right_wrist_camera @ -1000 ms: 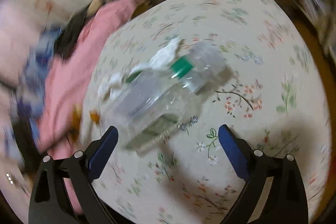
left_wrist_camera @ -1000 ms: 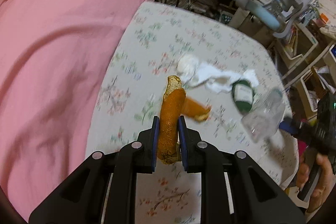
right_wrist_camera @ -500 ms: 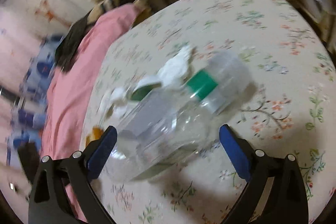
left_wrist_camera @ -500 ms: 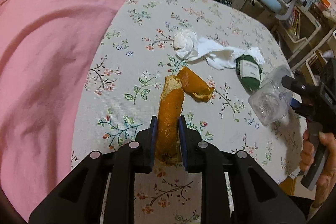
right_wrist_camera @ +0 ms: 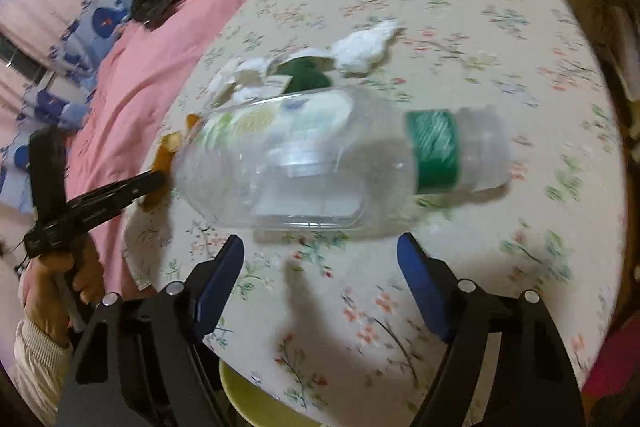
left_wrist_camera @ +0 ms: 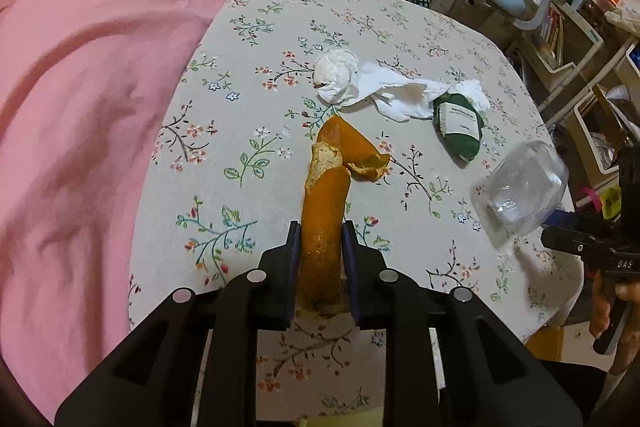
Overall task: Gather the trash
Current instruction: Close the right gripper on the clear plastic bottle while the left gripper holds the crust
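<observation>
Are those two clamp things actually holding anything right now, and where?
The left hand-held gripper pinches the orange peel near its lower end. The right one, just narrowing, isn't yet gripping the plastic bottle ahead.

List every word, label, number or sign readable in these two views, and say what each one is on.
"DAS": raised letters on the body of the right claw, as far as they can be made out, in the left wrist view.
White label on the green packet: printed lines, too small to read.
Label on the clear plastic bottle: blurred, unreadable.
No other legible text.
</observation>
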Tool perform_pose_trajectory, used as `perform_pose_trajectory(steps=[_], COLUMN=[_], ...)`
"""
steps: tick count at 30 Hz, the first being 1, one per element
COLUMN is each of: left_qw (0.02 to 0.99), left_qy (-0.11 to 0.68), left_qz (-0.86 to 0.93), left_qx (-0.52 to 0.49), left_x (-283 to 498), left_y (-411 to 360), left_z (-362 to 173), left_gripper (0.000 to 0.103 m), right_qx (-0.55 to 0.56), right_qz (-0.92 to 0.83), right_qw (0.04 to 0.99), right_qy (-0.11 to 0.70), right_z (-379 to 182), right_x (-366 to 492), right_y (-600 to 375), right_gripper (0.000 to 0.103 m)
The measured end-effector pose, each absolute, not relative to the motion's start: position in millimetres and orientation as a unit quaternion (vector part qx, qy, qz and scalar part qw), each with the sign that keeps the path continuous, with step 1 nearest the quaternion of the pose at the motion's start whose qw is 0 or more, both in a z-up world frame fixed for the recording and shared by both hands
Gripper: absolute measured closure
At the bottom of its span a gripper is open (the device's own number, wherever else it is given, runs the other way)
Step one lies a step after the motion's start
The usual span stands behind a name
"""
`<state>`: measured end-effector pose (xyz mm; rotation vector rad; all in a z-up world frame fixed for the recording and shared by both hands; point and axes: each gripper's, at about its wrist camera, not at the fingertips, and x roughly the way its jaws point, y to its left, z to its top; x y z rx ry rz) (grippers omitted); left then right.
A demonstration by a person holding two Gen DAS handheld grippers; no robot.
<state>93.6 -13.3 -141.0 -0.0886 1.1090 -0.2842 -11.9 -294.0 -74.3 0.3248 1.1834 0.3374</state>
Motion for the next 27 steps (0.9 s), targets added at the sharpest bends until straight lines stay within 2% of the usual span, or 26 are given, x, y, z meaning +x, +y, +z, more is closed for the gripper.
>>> perform_pose_trajectory(steps=[4,9,12,19,24,27], left_qw=[0.841,0.841,0.84,0.837,0.837,0.836], left_qy=[0.523,0.524,0.526,0.53,0.531,0.532], left_qz=[-0.127,-0.129,-0.131,-0.135,-0.133,-0.132], left_qx=[-0.046,-0.041,-0.029,-0.006,-0.009,-0.013], left_x=[96,100,102,105,108,108], left_y=[-10,-11,-14,-22,-21,-20], left_z=[-140,-141,-142,-148,-148,-148], left_gripper=[0.083,0.083,0.082,0.08,0.079,0.078], right_qx=[0.156,-0.023,-0.105,-0.127,-0.059,-0.057], right_qz=[0.106,0.095,0.126,0.172,0.211,0.243], right_qw=[0.831,0.88,0.886,0.867,0.818,0.802], right_qy=[0.524,0.464,0.435,0.451,0.532,0.542], right_z=[-59,-34,-36,-63,-69,-64], right_x=[-23,-34,-27,3,1,-17], right_y=[-302,-266,-250,-237,-245,-239], right_gripper=[0.026,0.013,0.011,0.011,0.017,0.017])
